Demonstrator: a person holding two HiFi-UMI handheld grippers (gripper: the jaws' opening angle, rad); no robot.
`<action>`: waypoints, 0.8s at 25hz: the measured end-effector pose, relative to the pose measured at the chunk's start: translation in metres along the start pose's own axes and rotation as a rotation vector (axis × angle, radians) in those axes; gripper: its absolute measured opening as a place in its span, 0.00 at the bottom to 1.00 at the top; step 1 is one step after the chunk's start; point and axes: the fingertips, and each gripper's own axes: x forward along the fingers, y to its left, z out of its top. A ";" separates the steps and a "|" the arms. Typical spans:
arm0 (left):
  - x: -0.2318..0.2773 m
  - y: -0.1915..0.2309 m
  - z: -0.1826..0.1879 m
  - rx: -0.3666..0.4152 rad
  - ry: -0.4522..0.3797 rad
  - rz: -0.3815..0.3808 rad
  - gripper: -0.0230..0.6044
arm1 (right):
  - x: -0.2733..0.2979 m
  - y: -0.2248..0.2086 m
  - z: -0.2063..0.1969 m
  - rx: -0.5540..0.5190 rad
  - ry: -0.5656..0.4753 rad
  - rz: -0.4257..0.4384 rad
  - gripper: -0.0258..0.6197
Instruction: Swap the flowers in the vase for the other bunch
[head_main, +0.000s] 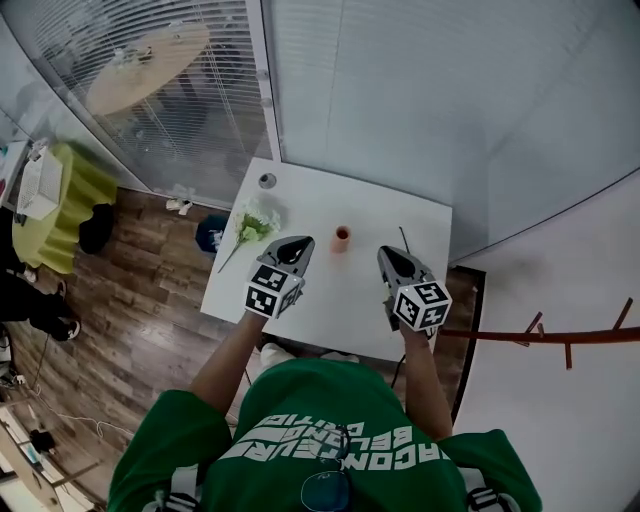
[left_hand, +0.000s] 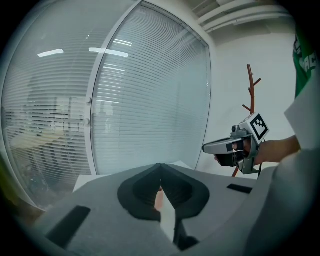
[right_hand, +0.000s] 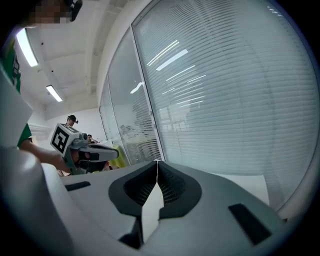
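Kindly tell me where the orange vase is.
Head view: the orange vase stands on the table, right of the white flower bunch, between the left claw and right claw.

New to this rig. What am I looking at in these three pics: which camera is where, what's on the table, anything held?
There is no robot here: a person holds a two-jaw gripper in each hand. The head view looks down from the person's head at a white table. The other two views come from cameras riding on the left gripper and right gripper, looking along their jaws. On the table are a bunch of white flowers, a small orange vase and a small grey round thing. Both grippers are shut and hold nothing.
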 end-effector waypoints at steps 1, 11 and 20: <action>-0.002 0.003 0.001 0.000 -0.003 -0.002 0.05 | 0.002 0.002 0.001 -0.001 0.000 -0.005 0.06; 0.002 0.011 0.009 0.014 -0.022 -0.023 0.05 | 0.004 0.003 0.001 -0.008 0.010 -0.030 0.06; 0.004 0.007 0.011 0.028 -0.012 -0.029 0.05 | 0.004 -0.001 0.005 -0.011 0.010 -0.033 0.06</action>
